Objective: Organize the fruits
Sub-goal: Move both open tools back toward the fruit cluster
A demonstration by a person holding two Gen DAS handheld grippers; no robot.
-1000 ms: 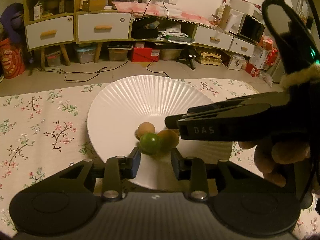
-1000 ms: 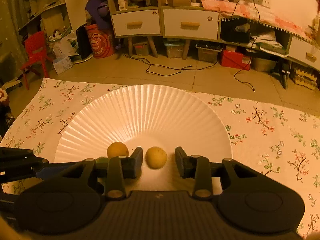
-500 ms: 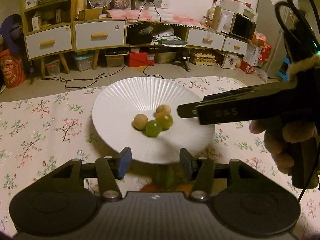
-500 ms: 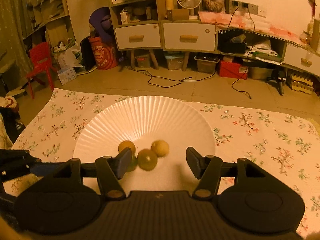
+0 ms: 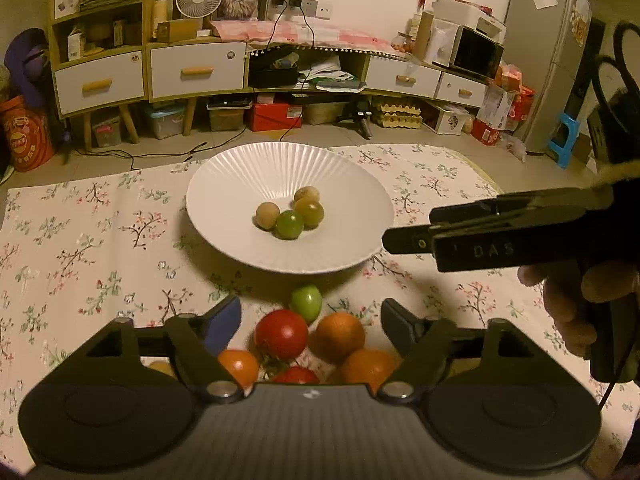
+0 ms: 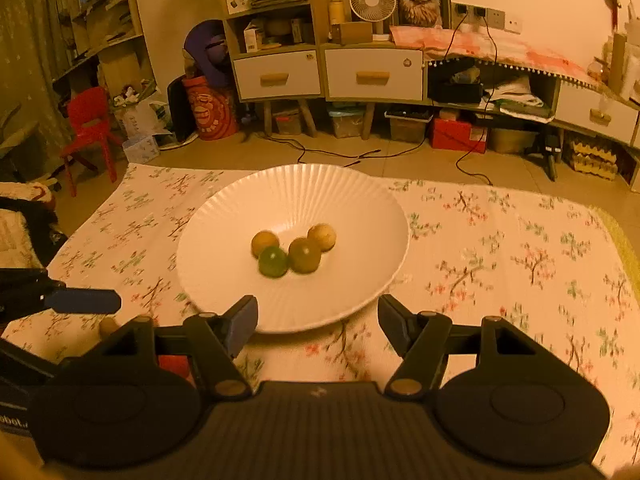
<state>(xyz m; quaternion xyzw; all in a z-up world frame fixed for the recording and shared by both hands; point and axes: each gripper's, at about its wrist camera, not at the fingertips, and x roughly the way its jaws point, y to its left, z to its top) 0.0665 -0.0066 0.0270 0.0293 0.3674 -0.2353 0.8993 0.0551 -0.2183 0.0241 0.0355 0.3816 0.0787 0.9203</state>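
Both claws are opening, nothing between their fingers. The white plate [image 5: 224, 184] with four small fruits [image 5: 289, 224] lies ahead of the left gripper [image 5: 310, 316] and right gripper [image 6: 318, 320].

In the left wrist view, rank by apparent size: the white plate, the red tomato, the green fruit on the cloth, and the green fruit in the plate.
1. White plate
2. Red tomato, though it sits nearest the camera
3. Green fruit on the cloth and green fruit in the plate: they look alike, so unranked.
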